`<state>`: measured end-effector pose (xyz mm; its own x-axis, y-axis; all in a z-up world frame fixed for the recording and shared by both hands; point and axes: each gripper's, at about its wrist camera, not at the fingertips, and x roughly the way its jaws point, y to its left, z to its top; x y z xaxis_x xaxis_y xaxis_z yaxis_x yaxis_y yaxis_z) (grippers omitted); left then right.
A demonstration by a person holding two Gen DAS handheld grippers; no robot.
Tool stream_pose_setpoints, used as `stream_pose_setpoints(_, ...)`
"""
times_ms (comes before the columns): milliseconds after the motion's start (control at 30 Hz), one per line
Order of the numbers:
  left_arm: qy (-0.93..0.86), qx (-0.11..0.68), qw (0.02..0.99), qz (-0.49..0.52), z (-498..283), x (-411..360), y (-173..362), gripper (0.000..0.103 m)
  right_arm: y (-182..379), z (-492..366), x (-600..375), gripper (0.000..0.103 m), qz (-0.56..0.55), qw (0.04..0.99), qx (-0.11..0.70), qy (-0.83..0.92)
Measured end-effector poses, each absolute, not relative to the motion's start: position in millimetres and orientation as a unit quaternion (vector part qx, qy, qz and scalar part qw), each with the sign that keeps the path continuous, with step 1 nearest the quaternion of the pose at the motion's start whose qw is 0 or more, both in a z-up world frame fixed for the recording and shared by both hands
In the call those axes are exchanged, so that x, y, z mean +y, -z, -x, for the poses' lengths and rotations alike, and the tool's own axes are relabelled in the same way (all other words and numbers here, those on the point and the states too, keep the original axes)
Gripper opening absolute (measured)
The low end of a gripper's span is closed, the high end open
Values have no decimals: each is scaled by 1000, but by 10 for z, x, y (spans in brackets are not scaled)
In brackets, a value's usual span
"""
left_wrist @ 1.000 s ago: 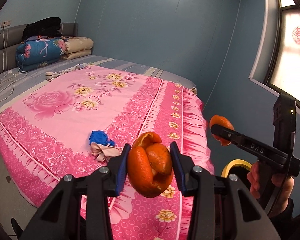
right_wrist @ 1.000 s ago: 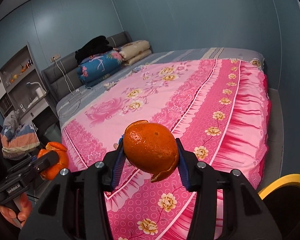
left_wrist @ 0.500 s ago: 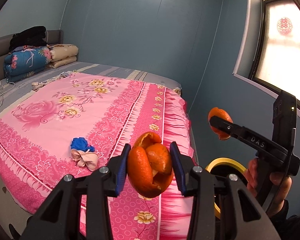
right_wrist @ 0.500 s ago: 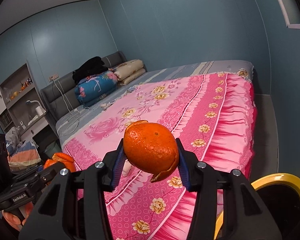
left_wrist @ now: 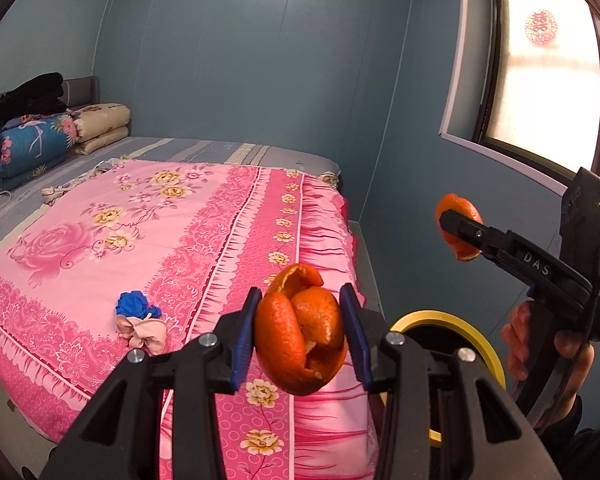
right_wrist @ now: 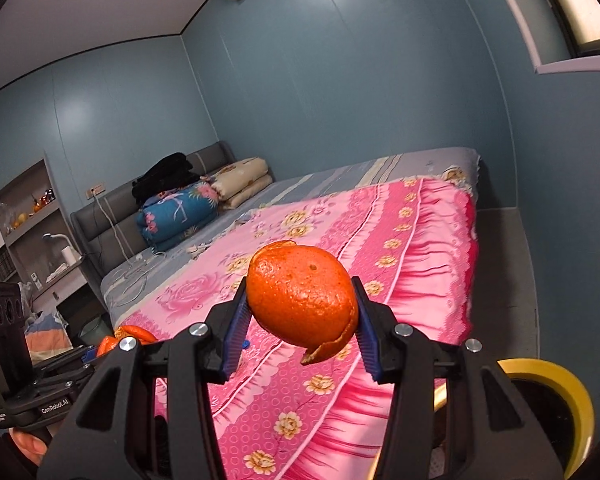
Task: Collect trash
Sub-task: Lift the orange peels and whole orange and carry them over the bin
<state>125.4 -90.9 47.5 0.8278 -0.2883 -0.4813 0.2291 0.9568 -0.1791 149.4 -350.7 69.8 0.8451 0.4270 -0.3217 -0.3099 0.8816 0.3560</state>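
Bed (left_wrist: 148, 216) fills most of both views, covered by a pink floral bedspread (right_wrist: 300, 240); grey striped sheet shows along the far side. Folded quilts, blue floral (left_wrist: 28, 144) and beige (left_wrist: 100, 128), are stacked at the headboard with dark clothing on top.

Yellow-rimmed bin (left_wrist: 460, 320) with a black inside stands on the floor just beside the foot corner of the bed, low in both wrist views and partly hidden by the fingers of each tool.

On the bedspread near its lower border lie a crumpled blue scrap (left_wrist: 136, 306) and a pale pink scrap (left_wrist: 144, 330), touching each other.

Left tool (left_wrist: 300, 336) is clenched on a curled orange peel (left_wrist: 300, 340), held in the air over the bed's corner, beside the bin.

Right tool (right_wrist: 300, 320) is clenched on a second orange peel (right_wrist: 300, 300), rounded skin facing the camera, a torn edge hanging at its lower right. It is also held aloft, above the bin side of the bed.
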Motion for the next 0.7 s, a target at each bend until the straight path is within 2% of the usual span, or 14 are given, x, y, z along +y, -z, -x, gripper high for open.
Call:
stream_pose_setpoints(367, 174, 269, 947, 26, -1344, -1350, -445, 38, -731, -1289, -3994, 46, -159, 958, 195, -139)
stream_pose_setpoints(700, 215, 293, 931, 33, -1464, -1675, -262, 38, -521, -1308, -4347, 46, -166, 955, 222, -104)
